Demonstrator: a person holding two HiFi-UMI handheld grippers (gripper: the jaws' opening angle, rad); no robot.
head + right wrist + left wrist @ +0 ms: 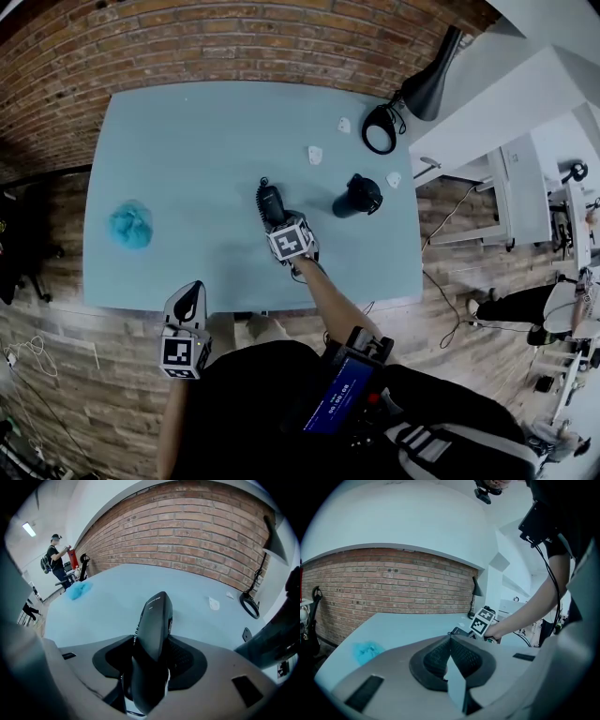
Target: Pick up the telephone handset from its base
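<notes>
The black telephone handset [271,202] is clamped between the jaws of my right gripper [278,223] over the middle of the light blue table [187,141]. In the right gripper view the handset [154,620] points forward and up out of the gripper [151,654], with a coiled cord [137,631] at its left side. A dark rounded object [358,195], perhaps the base, stands just right of it. My left gripper [191,292] hangs at the table's front edge, its pads [464,658] meeting at the tips with nothing between them.
A fluffy blue ball [131,225] lies at the table's left. Small white pieces [315,155] are scattered towards the back right. A black desk lamp [429,86] and a coiled cable [380,128] sit at the back right corner. A brick wall [234,37] runs behind.
</notes>
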